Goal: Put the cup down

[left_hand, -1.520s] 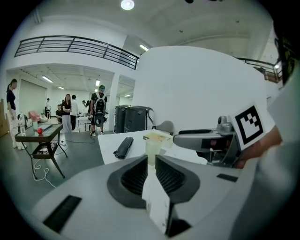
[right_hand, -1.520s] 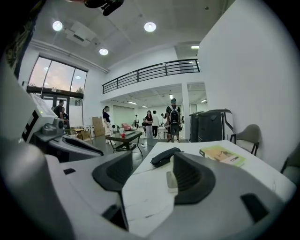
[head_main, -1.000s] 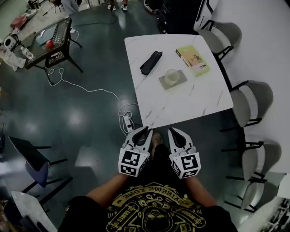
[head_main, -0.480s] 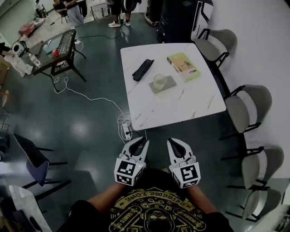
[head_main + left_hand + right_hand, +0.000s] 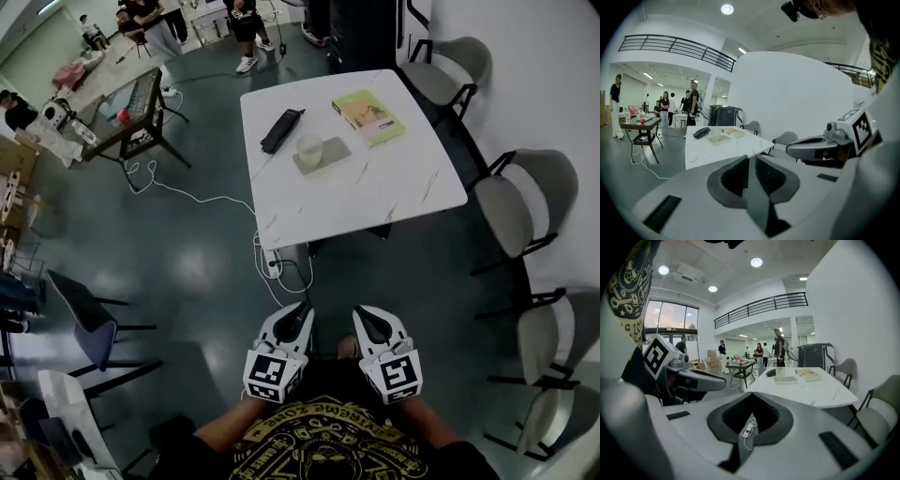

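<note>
A pale translucent cup (image 5: 308, 146) stands upright on a grey mat (image 5: 334, 150) on the white marble table (image 5: 366, 192), far ahead of both grippers. It also shows small in the left gripper view, cup (image 5: 715, 135), and in the right gripper view, cup (image 5: 780, 372). My left gripper (image 5: 302, 312) and right gripper (image 5: 364, 315) hang side by side close to my body, over the dark floor, well short of the table's near edge. Both are shut with nothing between the jaws, as seen at the left gripper (image 5: 749, 172) and right gripper (image 5: 750, 423).
A black case (image 5: 281, 130) and a green book (image 5: 367, 116) lie on the table beside the mat. Grey chairs (image 5: 520, 202) line the right wall. A power strip with a white cable (image 5: 272, 262) lies on the floor by the table. A dark side table (image 5: 131, 108) and people stand at the back left.
The table has drawn farther off in the head view and both grippers sit lower in the picture, as I have backed away. Both grippers stay shut and empty.
</note>
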The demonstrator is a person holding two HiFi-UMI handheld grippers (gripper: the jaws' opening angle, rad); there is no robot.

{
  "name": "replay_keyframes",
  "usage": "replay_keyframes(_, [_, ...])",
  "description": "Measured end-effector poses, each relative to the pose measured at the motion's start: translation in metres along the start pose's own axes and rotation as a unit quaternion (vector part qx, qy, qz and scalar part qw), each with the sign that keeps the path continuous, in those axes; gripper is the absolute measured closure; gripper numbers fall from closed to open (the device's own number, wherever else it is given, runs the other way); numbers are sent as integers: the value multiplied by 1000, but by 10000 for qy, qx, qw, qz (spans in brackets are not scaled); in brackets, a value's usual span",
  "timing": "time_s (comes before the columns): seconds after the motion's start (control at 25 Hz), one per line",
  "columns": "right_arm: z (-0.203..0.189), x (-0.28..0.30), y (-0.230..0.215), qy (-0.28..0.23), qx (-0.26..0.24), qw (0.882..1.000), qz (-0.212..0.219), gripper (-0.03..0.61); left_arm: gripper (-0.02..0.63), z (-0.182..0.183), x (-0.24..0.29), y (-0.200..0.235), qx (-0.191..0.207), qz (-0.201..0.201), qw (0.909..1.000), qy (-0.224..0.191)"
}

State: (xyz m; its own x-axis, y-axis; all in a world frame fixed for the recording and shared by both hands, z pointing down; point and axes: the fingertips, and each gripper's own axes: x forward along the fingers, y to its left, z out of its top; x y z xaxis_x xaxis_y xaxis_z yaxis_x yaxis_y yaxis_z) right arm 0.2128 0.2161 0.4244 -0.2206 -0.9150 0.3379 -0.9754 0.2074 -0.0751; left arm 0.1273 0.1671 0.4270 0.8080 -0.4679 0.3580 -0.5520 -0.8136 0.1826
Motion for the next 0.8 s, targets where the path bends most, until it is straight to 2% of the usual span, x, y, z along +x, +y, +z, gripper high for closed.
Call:
replay_keyframes(0.28, [-35,-16,3,209,280,9993,100,575,552,-53,-7,-10,-375,146,9980,481])
replay_keyframes(0.52, [-39,-34,-22,263,247,9990,-267,575,552,-36,10,-15,-549,99,9981,272])
replay_keyframes(0.8, [-36,-37,-22,163,263,9993,-191,575,552,-35,17,-27,-373,-13,9987,359])
